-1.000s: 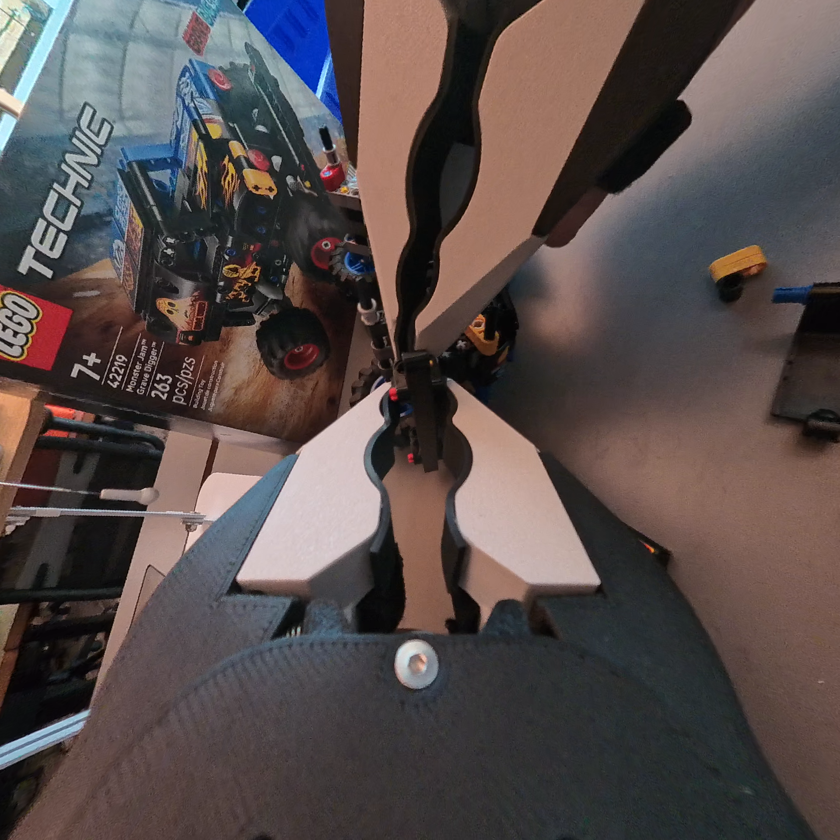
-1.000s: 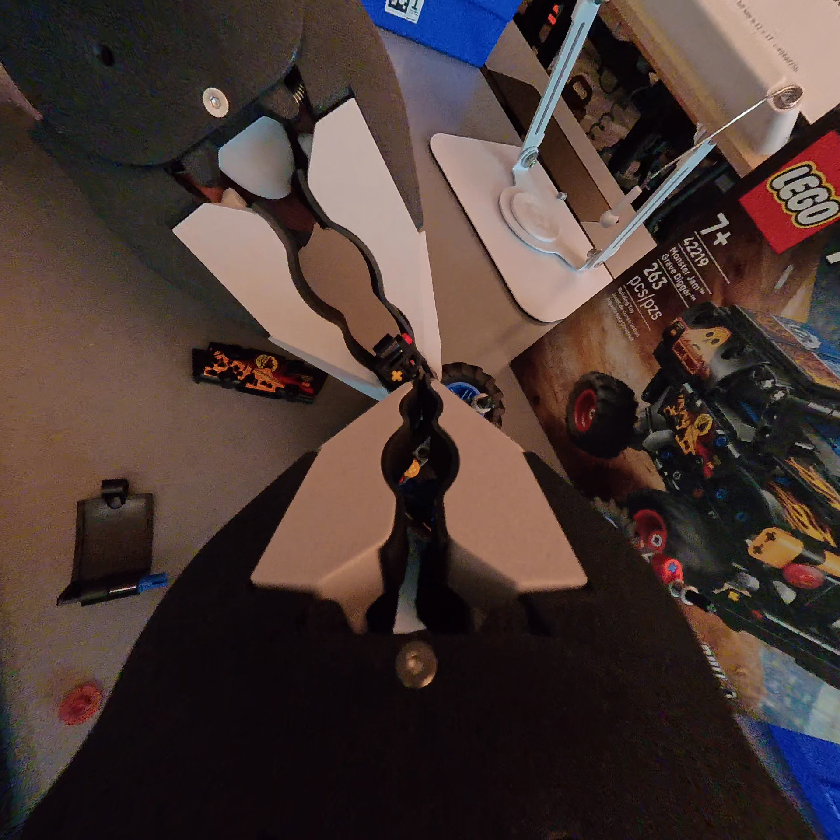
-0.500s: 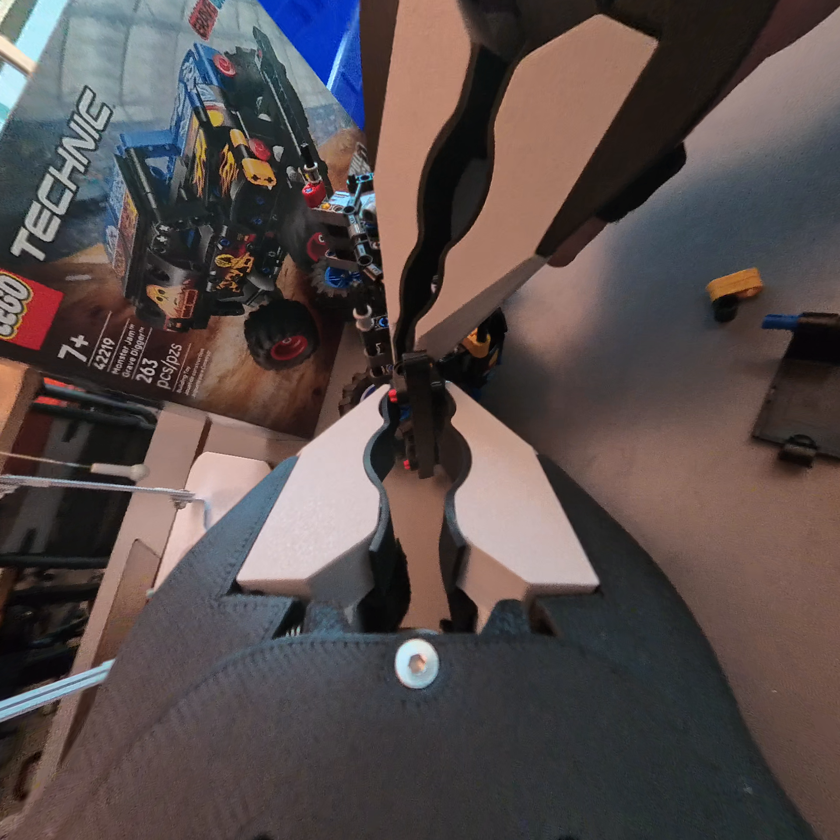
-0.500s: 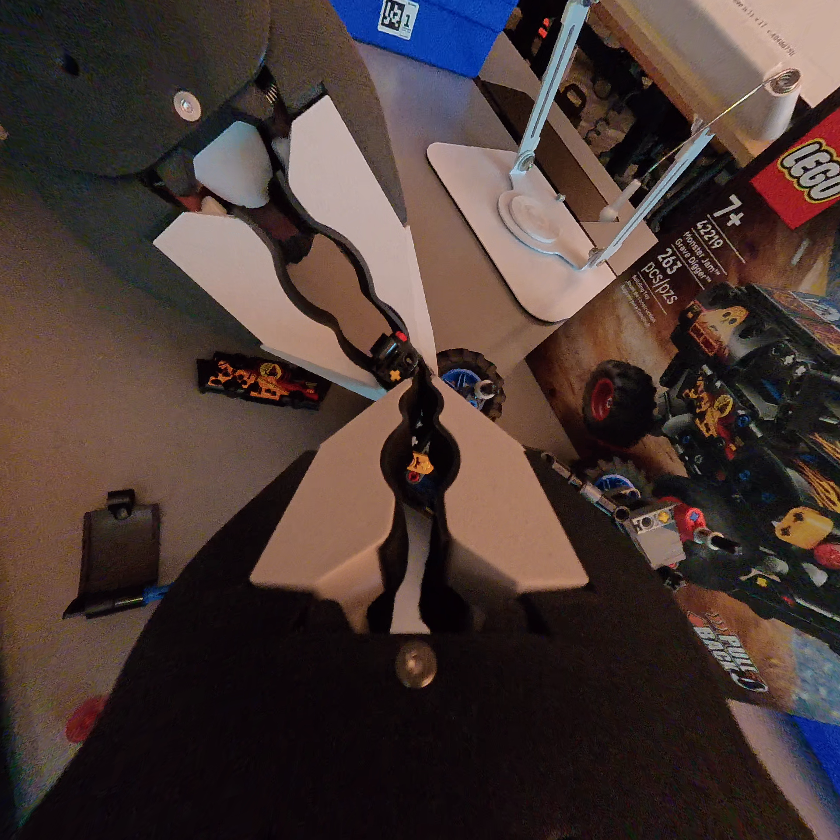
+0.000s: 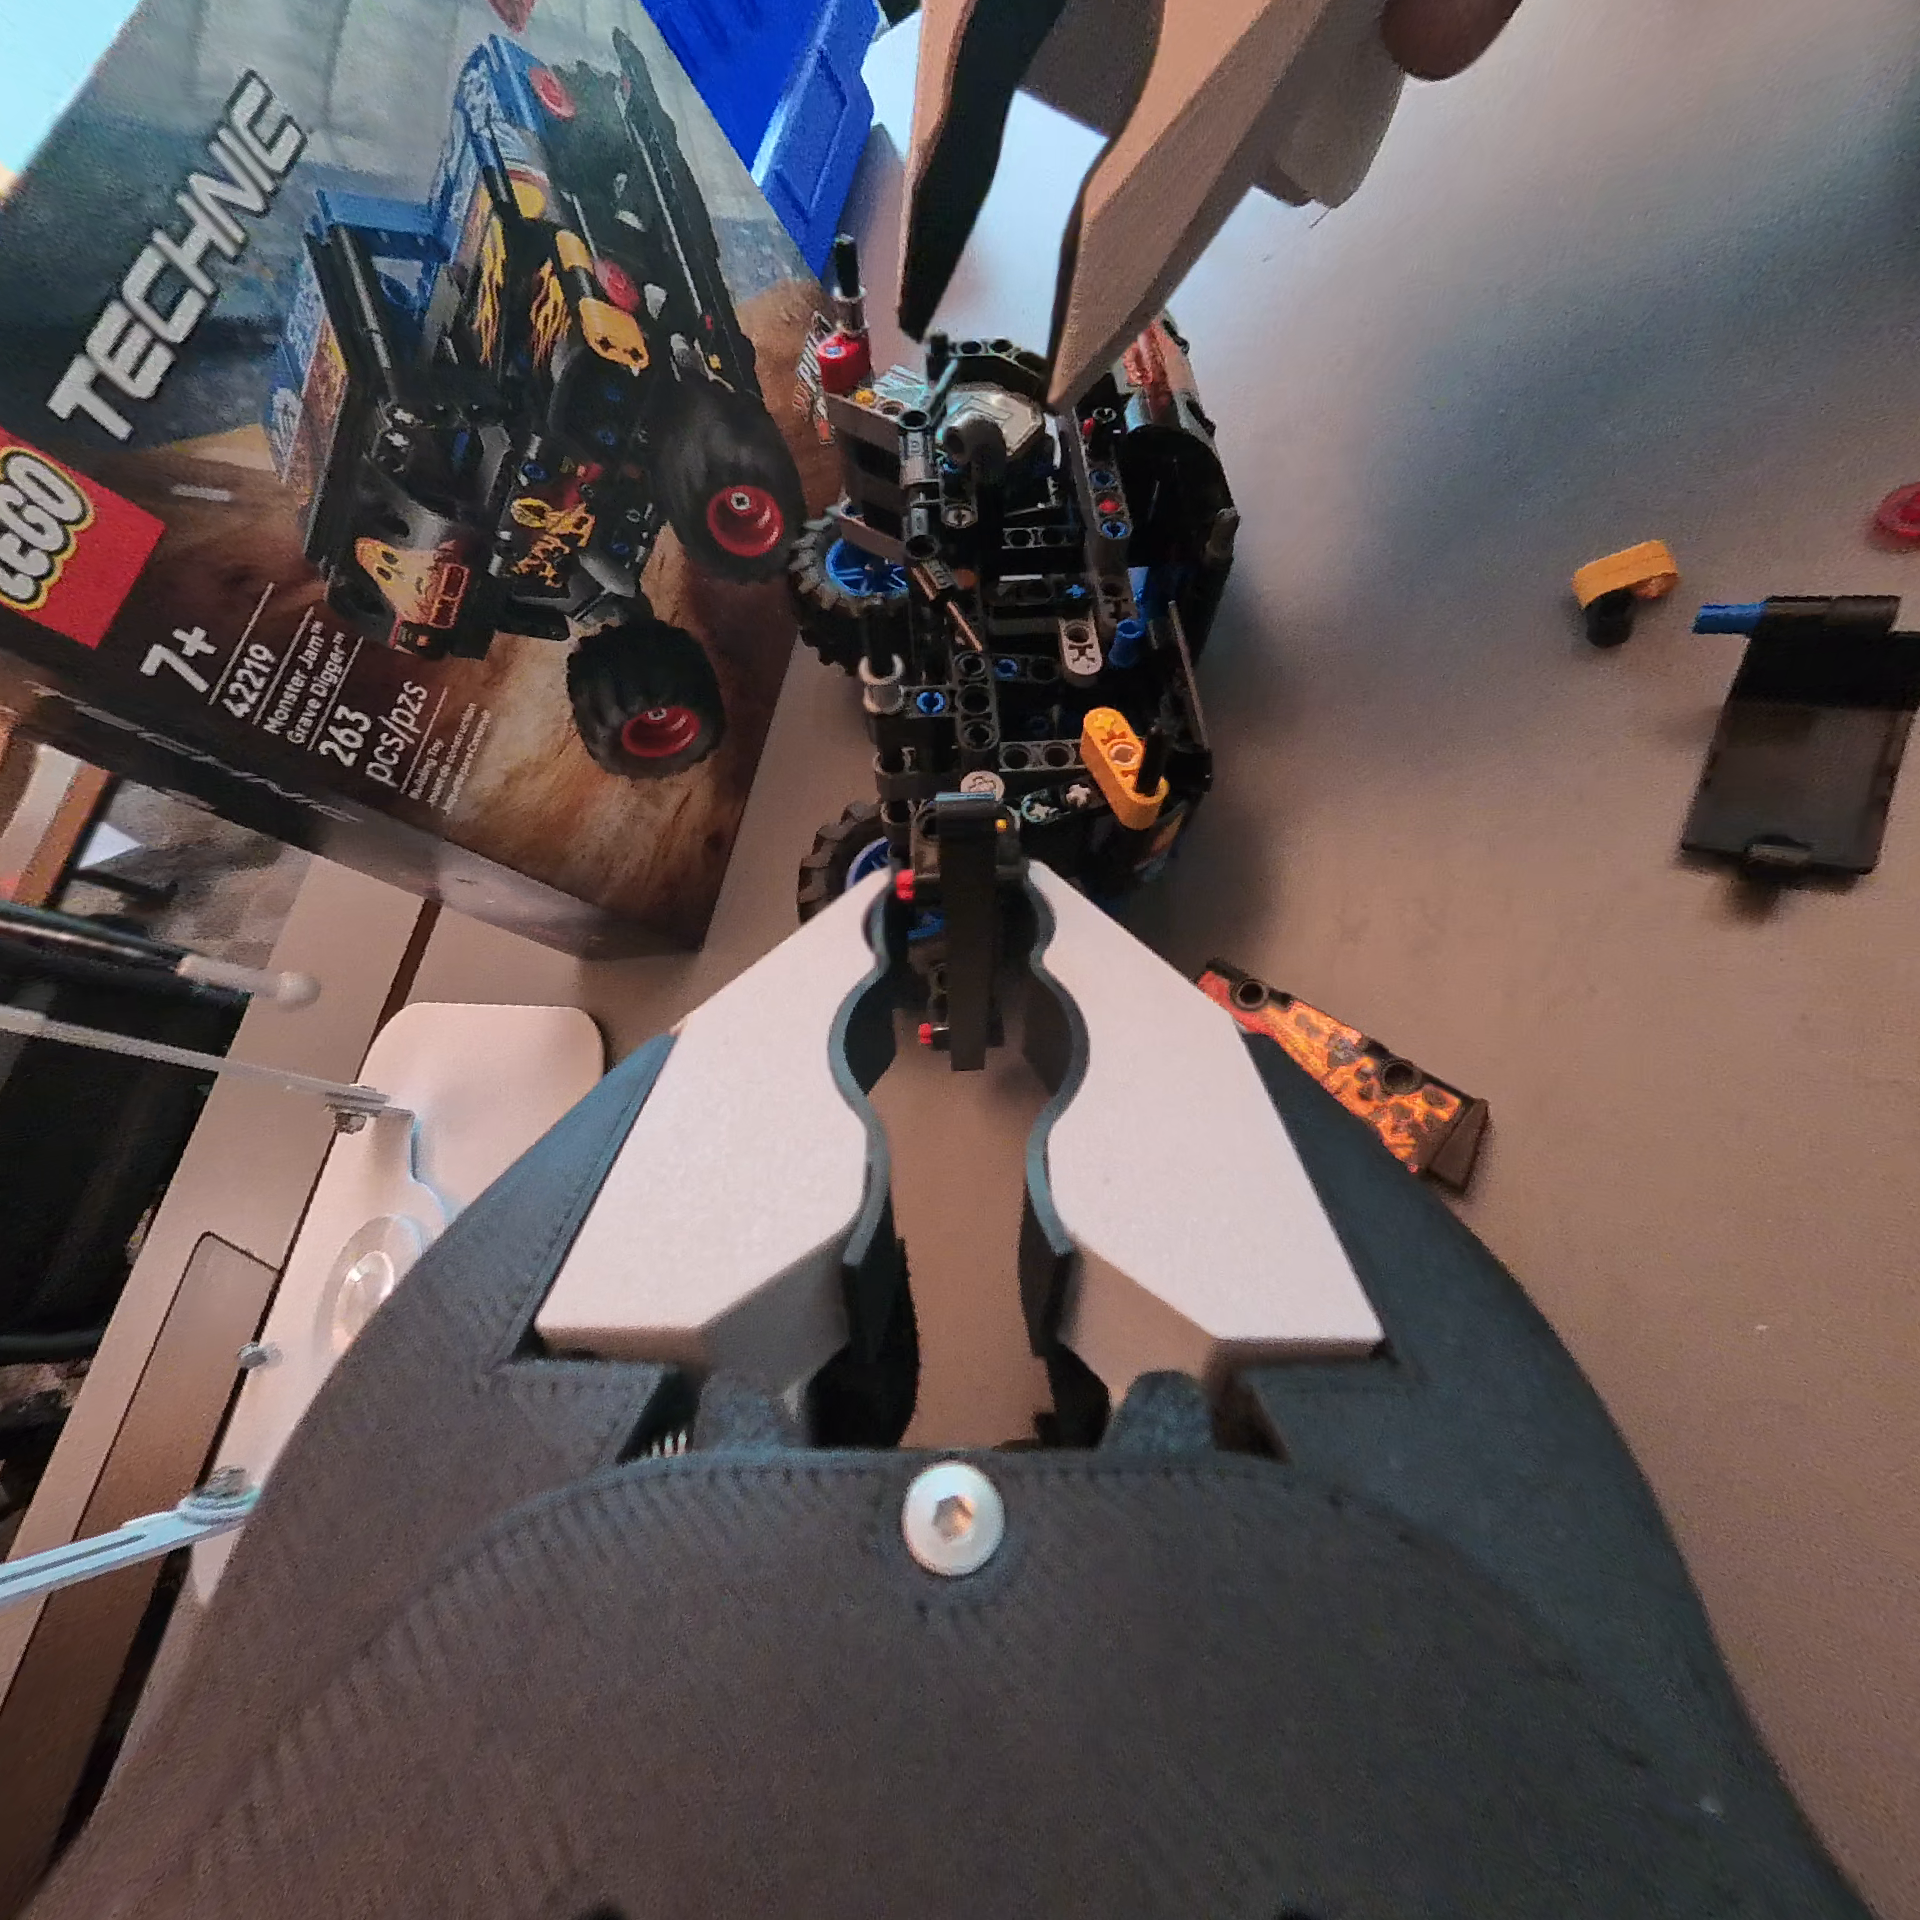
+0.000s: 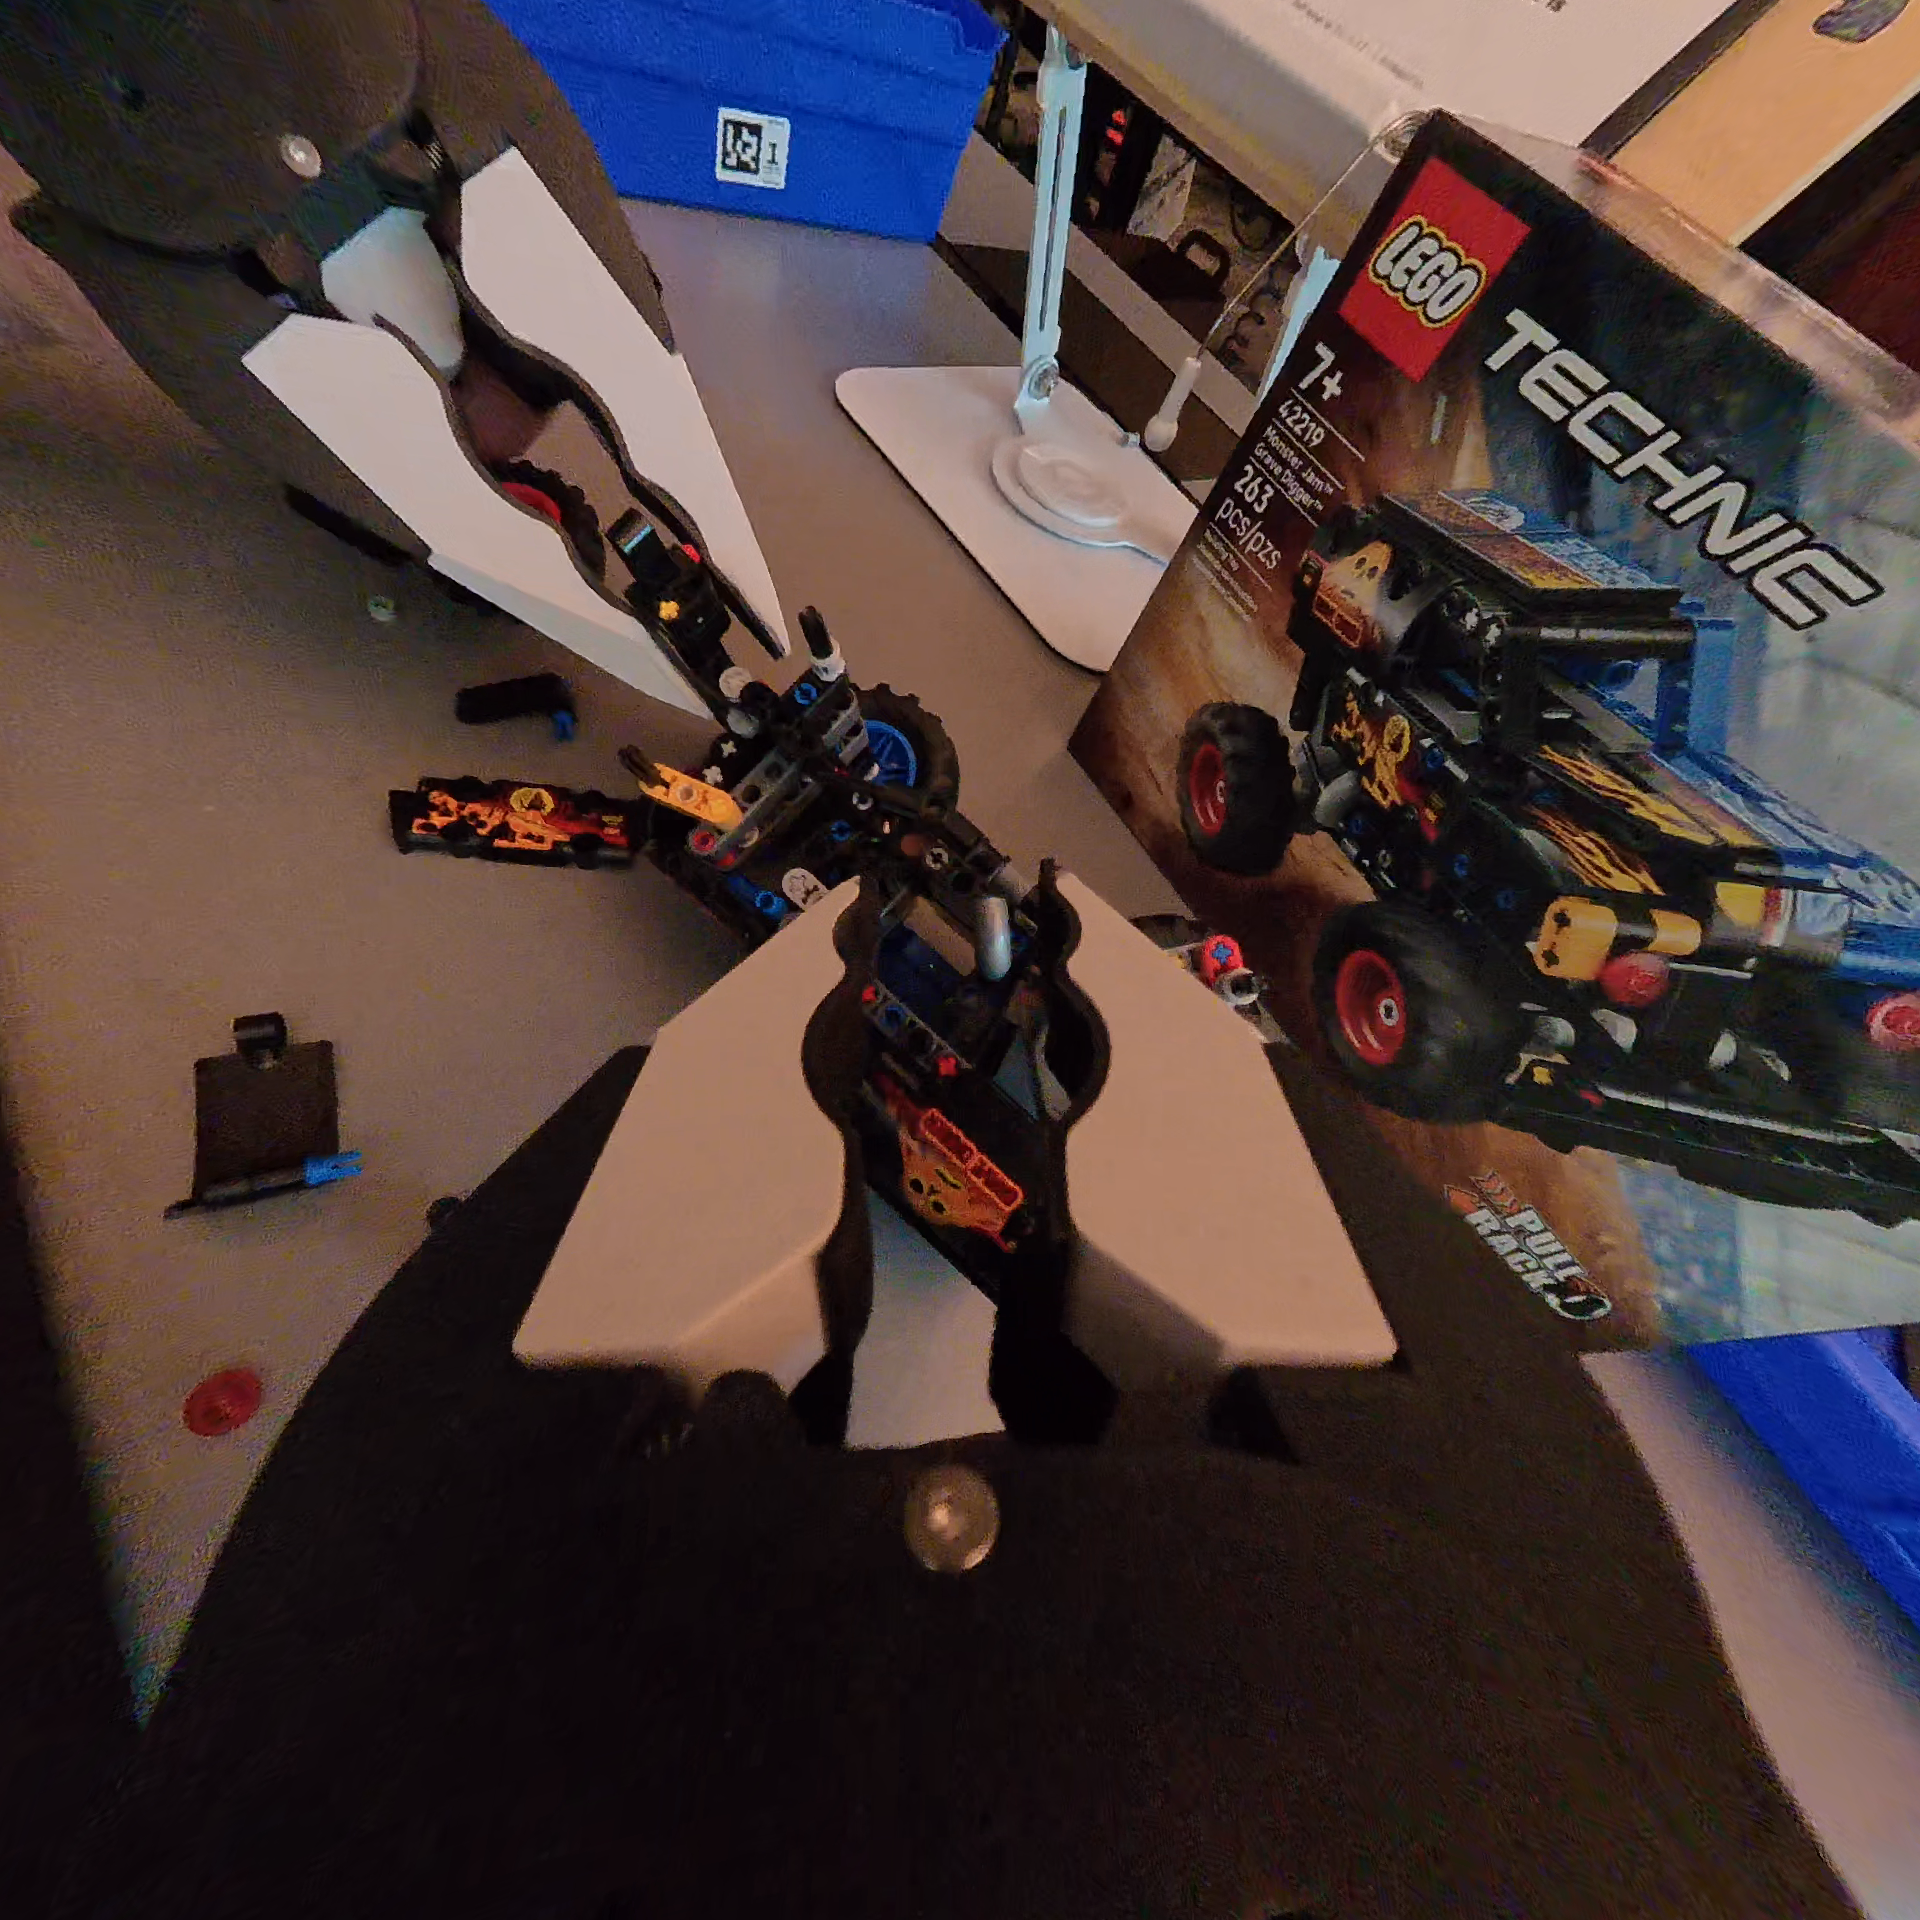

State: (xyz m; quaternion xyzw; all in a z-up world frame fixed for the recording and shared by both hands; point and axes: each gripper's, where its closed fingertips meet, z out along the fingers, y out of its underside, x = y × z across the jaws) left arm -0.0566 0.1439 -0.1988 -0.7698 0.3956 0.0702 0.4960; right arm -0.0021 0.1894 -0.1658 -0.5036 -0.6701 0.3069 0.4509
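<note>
A partly built black toy truck (image 5: 1023,613) with blue-hubbed wheels stands on the grey table; it also shows in the right wrist view (image 6: 821,790). My left gripper (image 5: 961,883) is shut on a black beam (image 5: 964,935) at the truck's near end. In the right wrist view the left gripper (image 6: 748,675) reaches down from the upper left to the truck. My right gripper (image 6: 951,883) is open, its tips either side of the truck's other end. In the left wrist view the right gripper (image 5: 982,364) hangs just above the truck's far end.
The toy's printed box (image 5: 416,468) stands beside the truck (image 6: 1507,779). Loose parts lie on the table: a flame-printed panel (image 5: 1351,1091), a black panel with a blue pin (image 5: 1808,748), a yellow piece (image 5: 1626,571), a red disc (image 6: 220,1401). A white lamp base (image 6: 997,488) and a blue bin (image 6: 779,104) sit behind.
The right gripper has opened and drawn back from the left gripper's tips. The truck, hidden before, now shows in full between the two grippers. The left gripper still holds the black beam.
</note>
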